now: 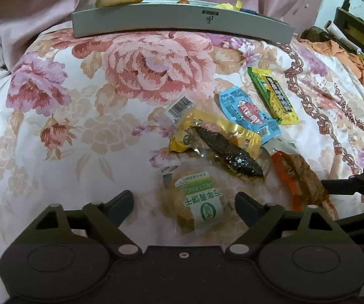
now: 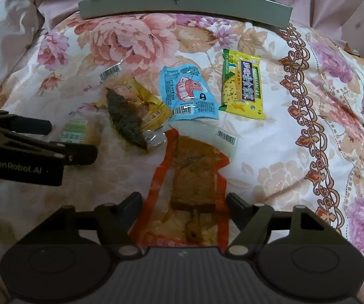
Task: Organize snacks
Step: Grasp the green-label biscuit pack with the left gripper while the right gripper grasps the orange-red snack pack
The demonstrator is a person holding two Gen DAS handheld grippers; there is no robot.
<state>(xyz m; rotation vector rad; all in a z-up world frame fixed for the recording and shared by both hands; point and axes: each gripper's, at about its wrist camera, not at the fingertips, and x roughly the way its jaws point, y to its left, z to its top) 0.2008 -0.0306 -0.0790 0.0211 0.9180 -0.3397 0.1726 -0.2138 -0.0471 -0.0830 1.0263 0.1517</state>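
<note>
Floral bedding, soft and rumpled, carries the loose snacks, with a grey tray set beyond them. On the left, the left gripper is seen with its fingers partly open either side of a round biscuit packet, not yet pressed. Rightwards, the right gripper straddles a flat orange-edged packet, likewise unclamped. Slippery crinkled film could be pinched at a corner and slip, or the overlapping dark-fish packet be dragged along.
</note>
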